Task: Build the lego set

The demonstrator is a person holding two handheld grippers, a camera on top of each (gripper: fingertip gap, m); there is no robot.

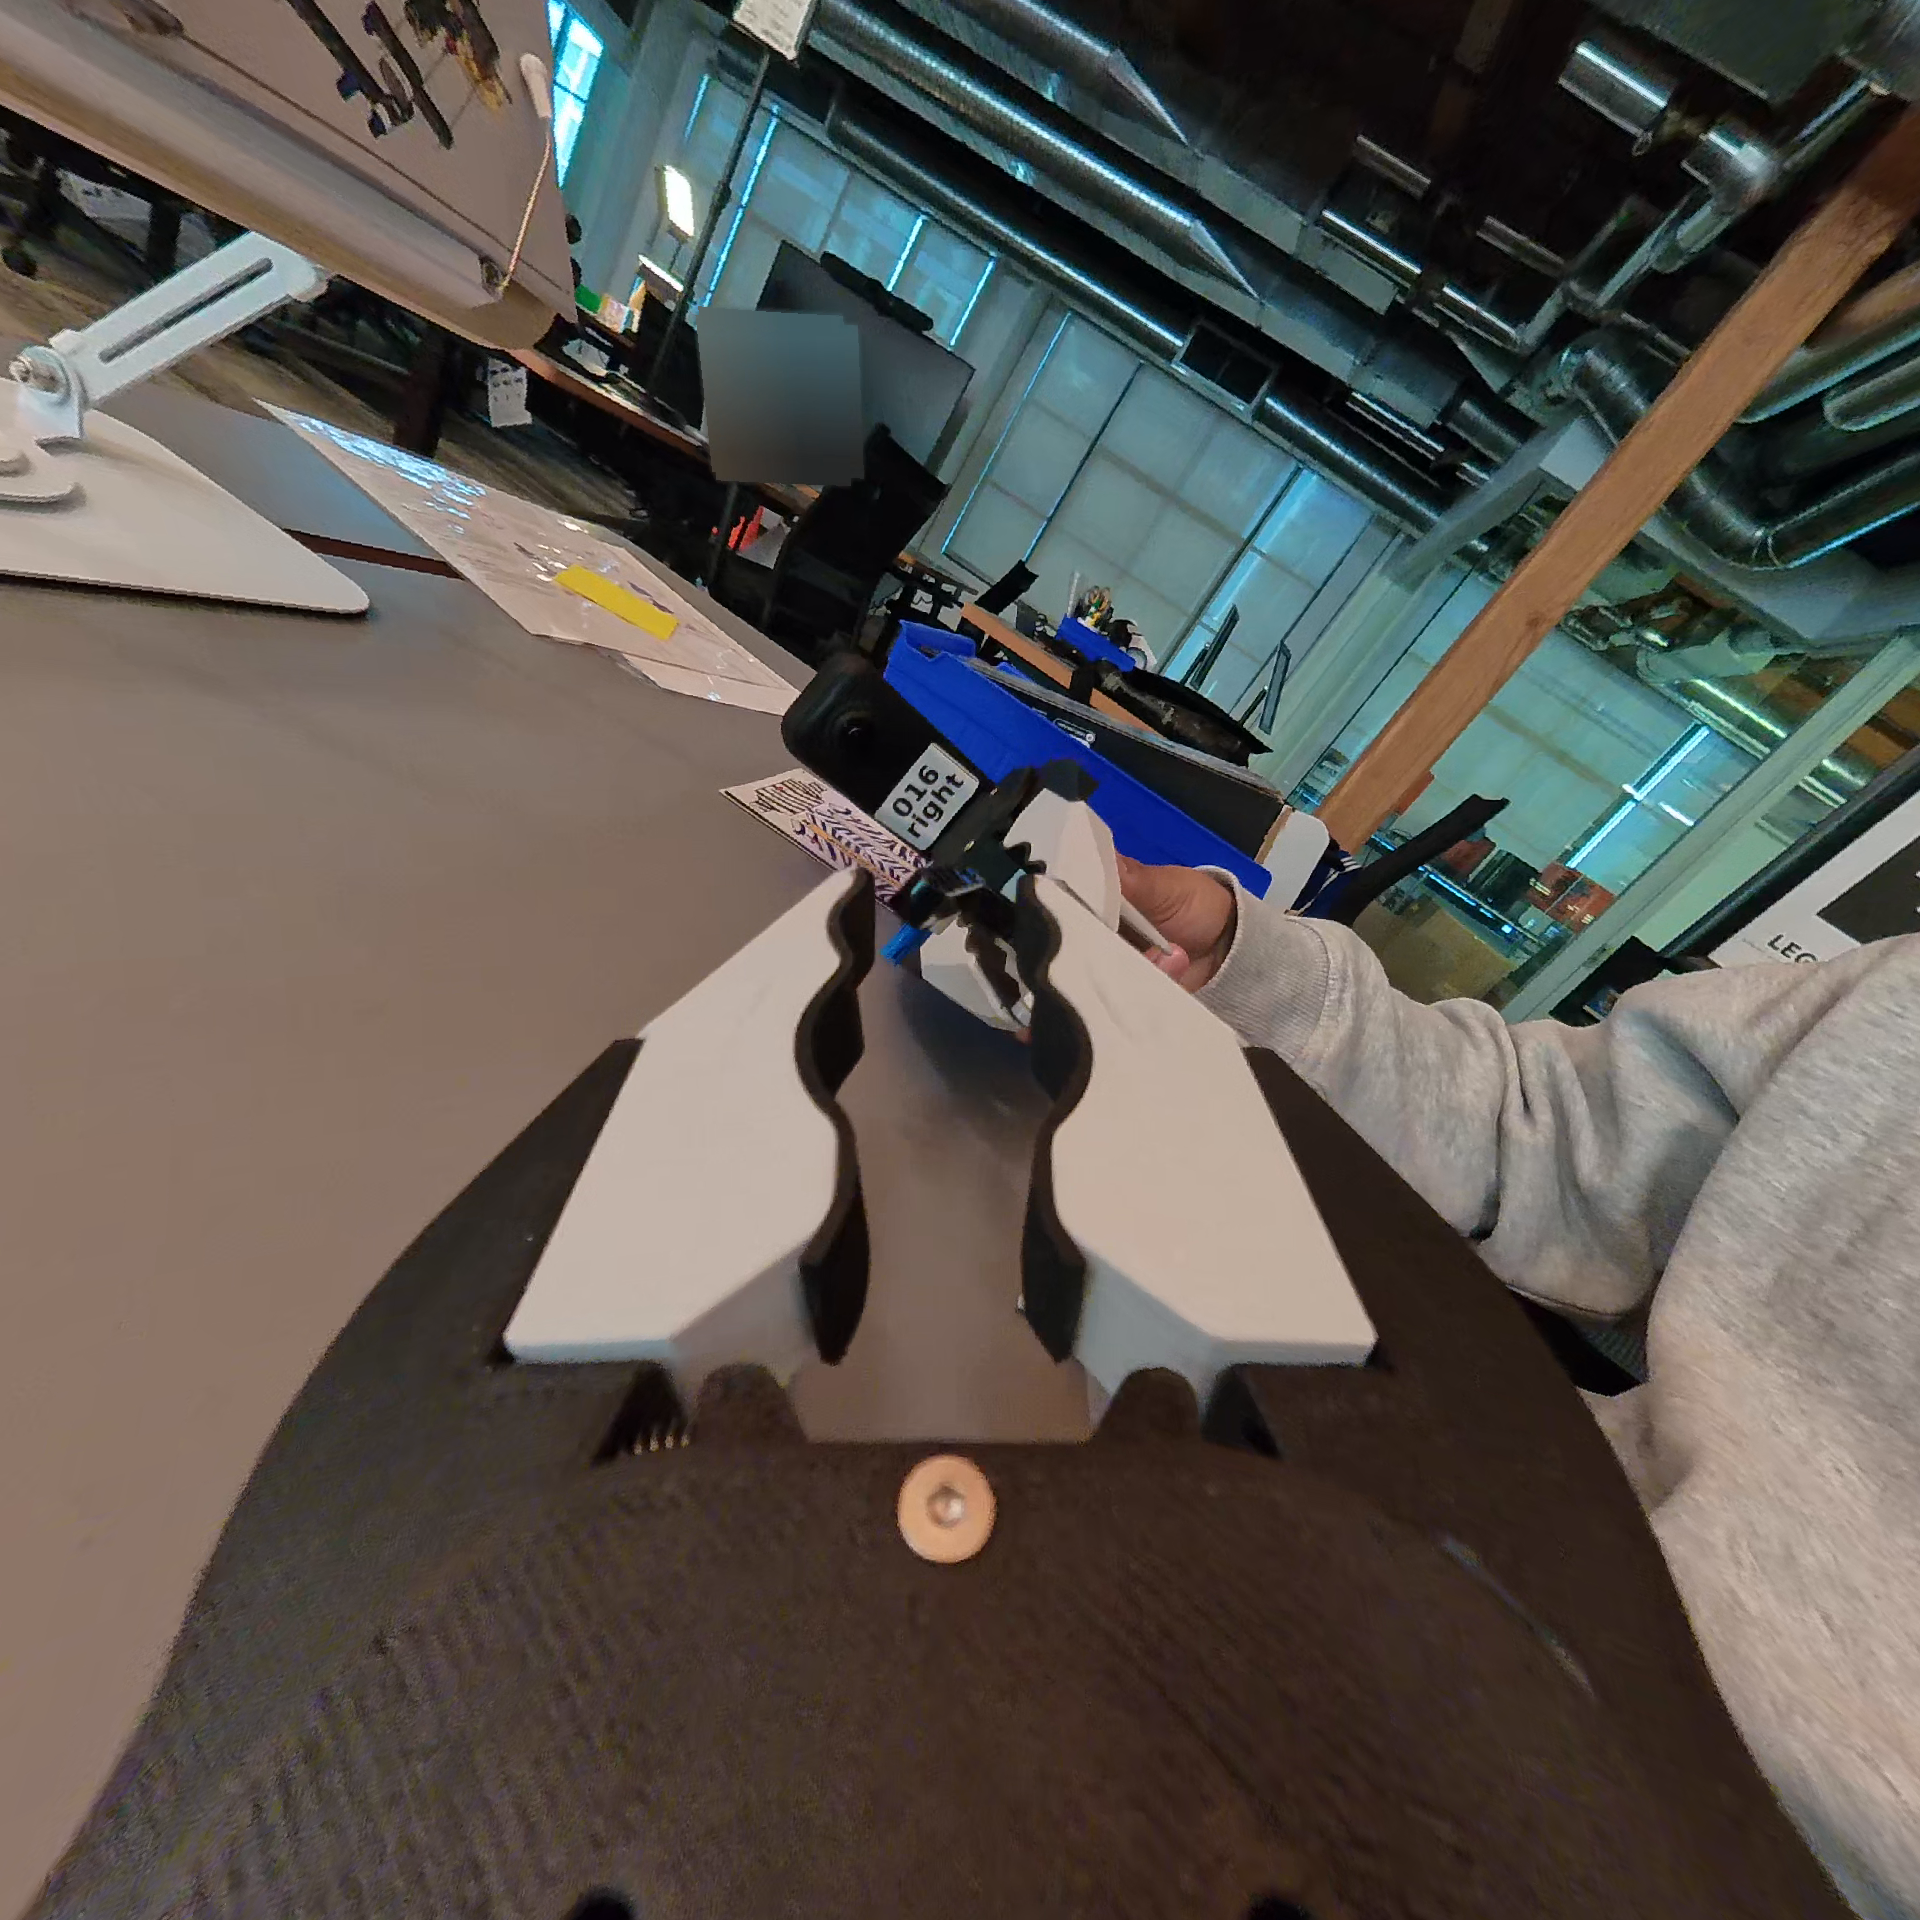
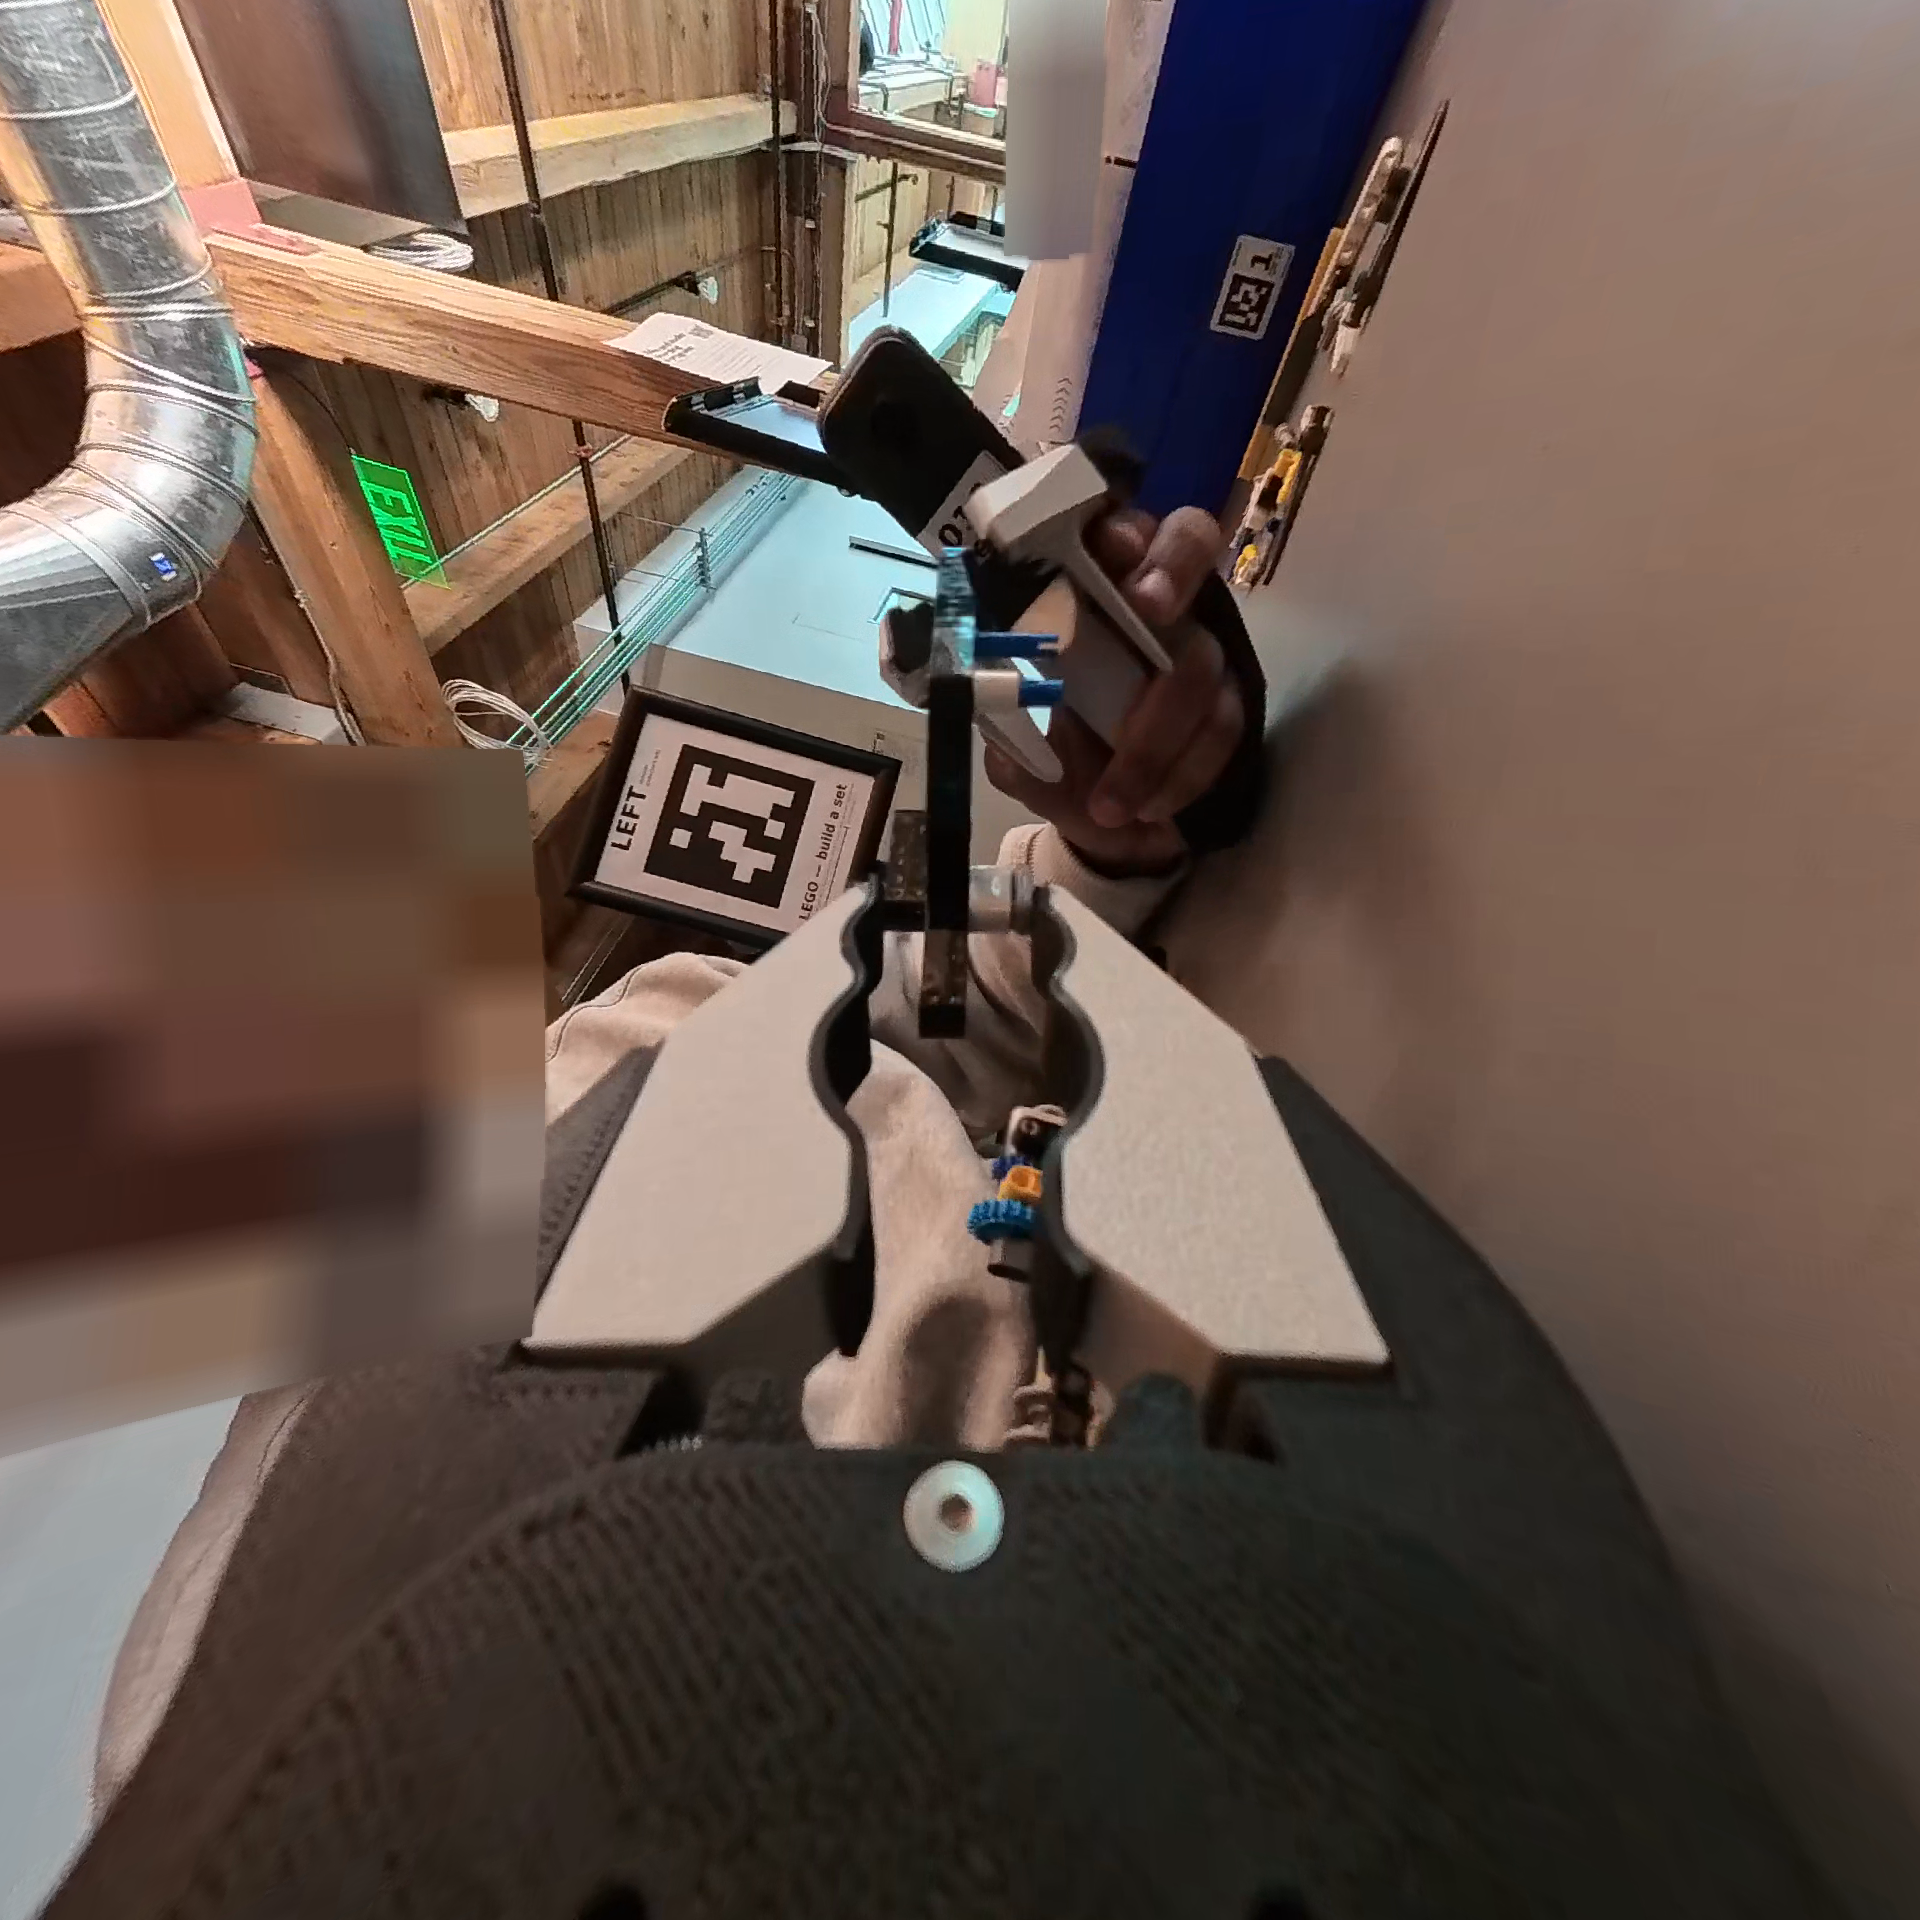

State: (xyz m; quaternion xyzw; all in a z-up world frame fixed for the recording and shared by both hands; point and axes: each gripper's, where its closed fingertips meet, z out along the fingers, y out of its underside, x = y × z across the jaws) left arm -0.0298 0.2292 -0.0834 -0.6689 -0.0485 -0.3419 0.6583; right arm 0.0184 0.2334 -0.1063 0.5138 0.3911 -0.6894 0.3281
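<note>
A black lego beam assembly (image 2: 943, 790) with blue pins (image 2: 1013, 642) is held in the air between both grippers. My right gripper (image 2: 958, 902) is shut on its lower cross part, next to a pale grey pin (image 2: 1000, 894). My left gripper (image 2: 971, 665), held by a hand, grips the assembly's upper end by the blue pins. In the left wrist view my left gripper (image 1: 951, 891) is closed on the same black assembly (image 1: 961, 899), with a blue pin (image 1: 902, 943) sticking out. The right gripper (image 1: 997, 935) comes in from behind it.
The grey table (image 1: 312, 883) holds a white stand base (image 1: 156, 540), instruction sheets (image 1: 540, 561) with a yellow piece (image 1: 615, 601), and a blue bin (image 1: 1018, 748). Loose small lego parts (image 2: 1010, 1195) lie below the right gripper. A person's grey sleeve (image 1: 1558, 1091) is at right. Tip to tip, the grippers are about 6 cm apart.
</note>
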